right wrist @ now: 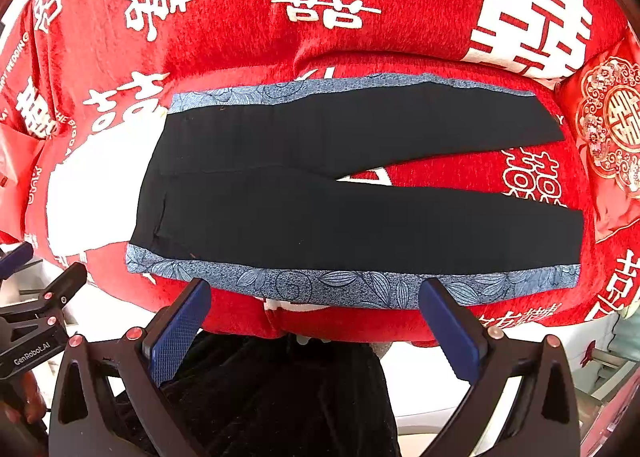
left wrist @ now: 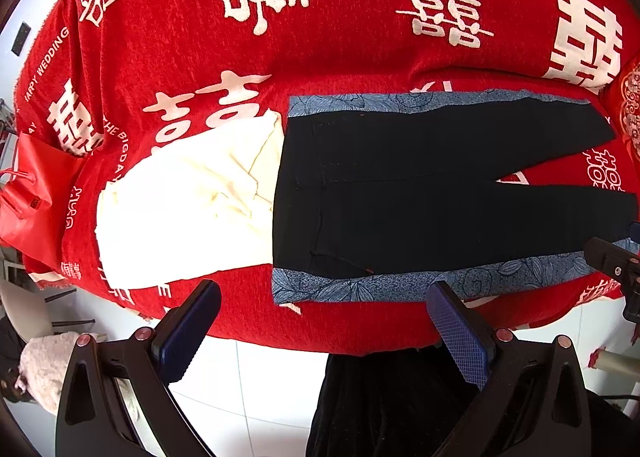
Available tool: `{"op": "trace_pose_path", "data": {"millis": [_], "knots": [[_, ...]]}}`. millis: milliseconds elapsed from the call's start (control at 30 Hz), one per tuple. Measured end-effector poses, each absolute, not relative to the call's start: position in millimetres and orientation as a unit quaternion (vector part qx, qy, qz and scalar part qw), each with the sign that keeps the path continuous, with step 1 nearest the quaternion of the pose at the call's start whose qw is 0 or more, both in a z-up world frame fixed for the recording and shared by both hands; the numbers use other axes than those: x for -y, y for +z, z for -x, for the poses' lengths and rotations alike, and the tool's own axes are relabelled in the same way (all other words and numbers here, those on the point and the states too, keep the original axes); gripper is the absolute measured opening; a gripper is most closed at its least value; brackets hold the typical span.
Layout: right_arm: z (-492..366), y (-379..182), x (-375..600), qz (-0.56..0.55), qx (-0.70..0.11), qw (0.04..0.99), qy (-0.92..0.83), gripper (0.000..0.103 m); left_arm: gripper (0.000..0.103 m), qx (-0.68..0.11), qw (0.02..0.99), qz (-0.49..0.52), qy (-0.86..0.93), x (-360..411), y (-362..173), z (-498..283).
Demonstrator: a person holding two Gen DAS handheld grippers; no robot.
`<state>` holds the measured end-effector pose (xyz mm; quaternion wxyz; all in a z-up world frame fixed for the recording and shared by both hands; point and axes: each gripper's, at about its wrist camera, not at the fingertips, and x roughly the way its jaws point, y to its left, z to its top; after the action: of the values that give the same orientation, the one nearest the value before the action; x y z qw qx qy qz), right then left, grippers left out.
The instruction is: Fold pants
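Observation:
Black pants with blue patterned side stripes lie flat on a red blanket, waist to the left, two legs spread to the right; they also show in the right wrist view. My left gripper is open and empty, held above the near edge by the waist end. My right gripper is open and empty, above the near blue stripe at mid-leg. Each gripper shows at the edge of the other's view.
A folded cream garment lies left of the pants, touching the waist. The red blanket with white characters covers the surface. A red paper bag sits at the left; a red embroidered cushion at the right. White floor lies below.

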<state>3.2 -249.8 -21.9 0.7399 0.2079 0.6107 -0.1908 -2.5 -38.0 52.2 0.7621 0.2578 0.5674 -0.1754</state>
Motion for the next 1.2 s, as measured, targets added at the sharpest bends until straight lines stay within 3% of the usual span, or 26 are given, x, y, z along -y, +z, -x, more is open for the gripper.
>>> {"op": "trace_pose_path", "data": {"millis": [700, 1200], "knots": [[4.1, -23.3, 262.1, -0.201, -0.609, 0.747, -0.174, 0.103, 0.103, -0.565, 0.767, -0.259, -0.157, 49.8, 55.0, 13.7], [16.4, -27.0, 288.1, -0.166, -0.632, 0.748, -0.117, 0.103, 0.103, -0.601, 0.770, -0.193, -0.096, 60.7, 58.5, 49.2]]}}
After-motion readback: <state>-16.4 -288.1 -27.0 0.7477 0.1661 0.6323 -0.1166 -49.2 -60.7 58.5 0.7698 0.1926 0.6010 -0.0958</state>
